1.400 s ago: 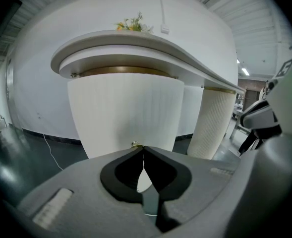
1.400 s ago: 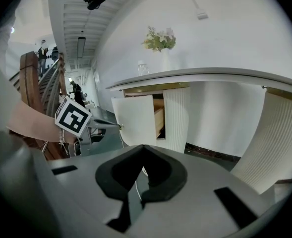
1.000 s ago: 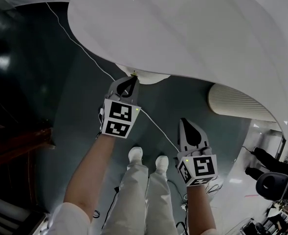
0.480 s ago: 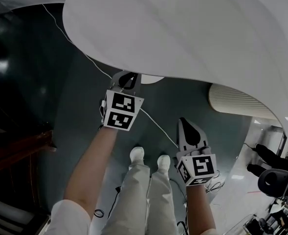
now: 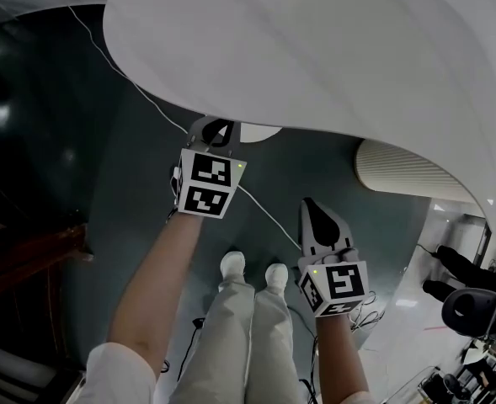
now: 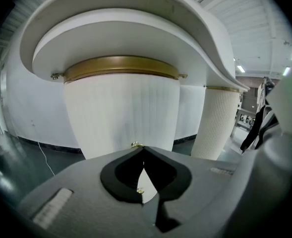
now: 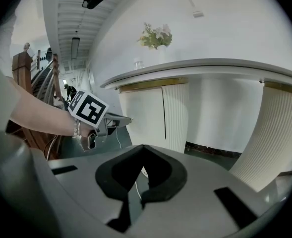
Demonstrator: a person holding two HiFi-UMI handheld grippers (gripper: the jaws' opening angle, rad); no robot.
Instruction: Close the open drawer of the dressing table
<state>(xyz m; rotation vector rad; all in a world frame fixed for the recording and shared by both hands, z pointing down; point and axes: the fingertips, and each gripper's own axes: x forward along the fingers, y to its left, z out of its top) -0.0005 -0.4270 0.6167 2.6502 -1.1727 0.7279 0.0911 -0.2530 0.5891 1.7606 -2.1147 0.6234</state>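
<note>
Since a second ago the left gripper [image 5: 221, 124] has gone forward under the bench [image 5: 315, 49] edge. The drawer [image 5: 260, 134] has gone in with it. From the head view, less of its pale front now shows past the overhang than before. The right gripper [image 5: 307, 203] has hardly moved.

The left jaws are closed together at the tips, right at the small gold knob [image 6: 135, 144] low on the ribbed drawer front. They seem to pinch it, though they may only be pressing on it. The right jaws are also together with nothing between them. That gripper hangs lower and nearer the person, well apart from the bench.

The drawer sits below the gold band [image 6: 121, 66] under the bench top, straight ahead of the left gripper. In the head view only a thin sliver of it sticks out beyond the edge. In the right gripper view the left jaw tips meet a front that looks about level with the rest of the ribbed pedestal.

I judge most of the closing to be done. No view shows plainly whether the drawer is fully home. What seems left is a last short push if any gap remains, then letting go of the knob and drawing the left gripper back.
</note>
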